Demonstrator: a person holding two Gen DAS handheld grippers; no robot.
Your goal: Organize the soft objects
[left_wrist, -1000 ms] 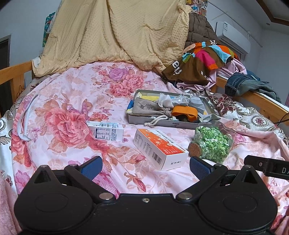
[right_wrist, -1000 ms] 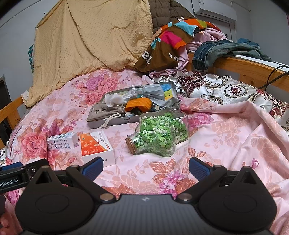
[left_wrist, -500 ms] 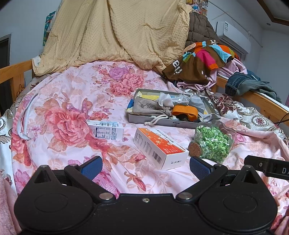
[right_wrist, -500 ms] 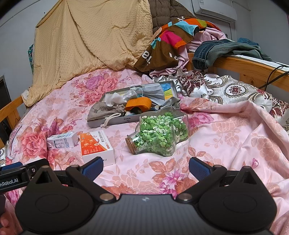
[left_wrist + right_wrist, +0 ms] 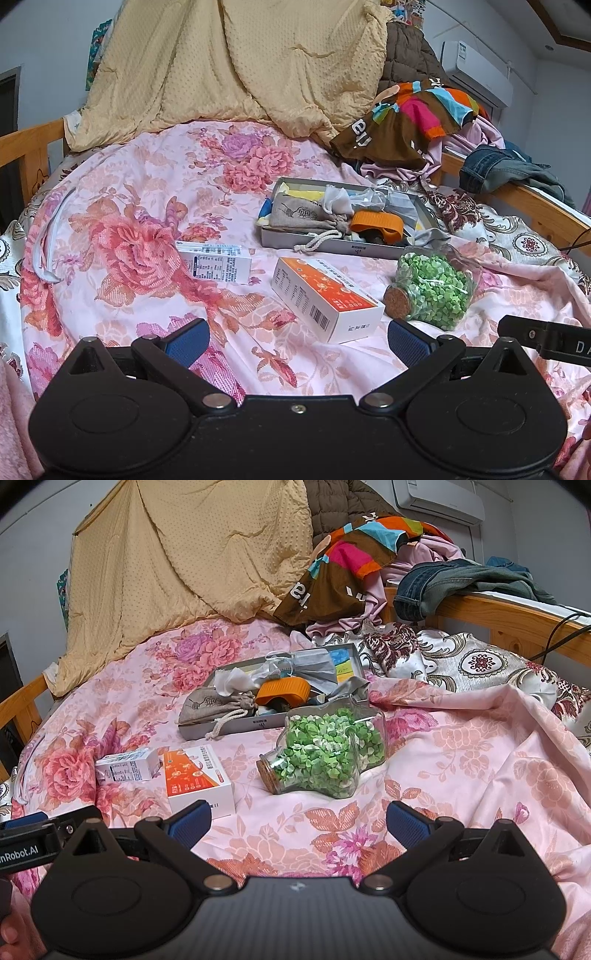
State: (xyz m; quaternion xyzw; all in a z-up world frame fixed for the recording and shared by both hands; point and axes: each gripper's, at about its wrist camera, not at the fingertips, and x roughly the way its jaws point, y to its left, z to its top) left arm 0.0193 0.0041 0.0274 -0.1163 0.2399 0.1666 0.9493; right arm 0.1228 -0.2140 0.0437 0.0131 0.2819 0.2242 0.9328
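Both the left claw (image 5: pixel 297 338) and right claw (image 5: pixel 297 818) gaped wide, empty, near the jar (image 5: pixel 325 755) on the bed (image 5: pixel 461 760).

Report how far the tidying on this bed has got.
Done: a drawstring pouch, face mask and other soft bits already lie in the grey tray. In hand: nothing; left gripper and right gripper are open and empty. Left: the clothes pile looks unsorted.

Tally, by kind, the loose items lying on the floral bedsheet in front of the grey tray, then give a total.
Cardboard boxes: 2, the orange-and-white box and the blue-and-white box
Glass jars: 1, the jar of green pieces
Total: 3
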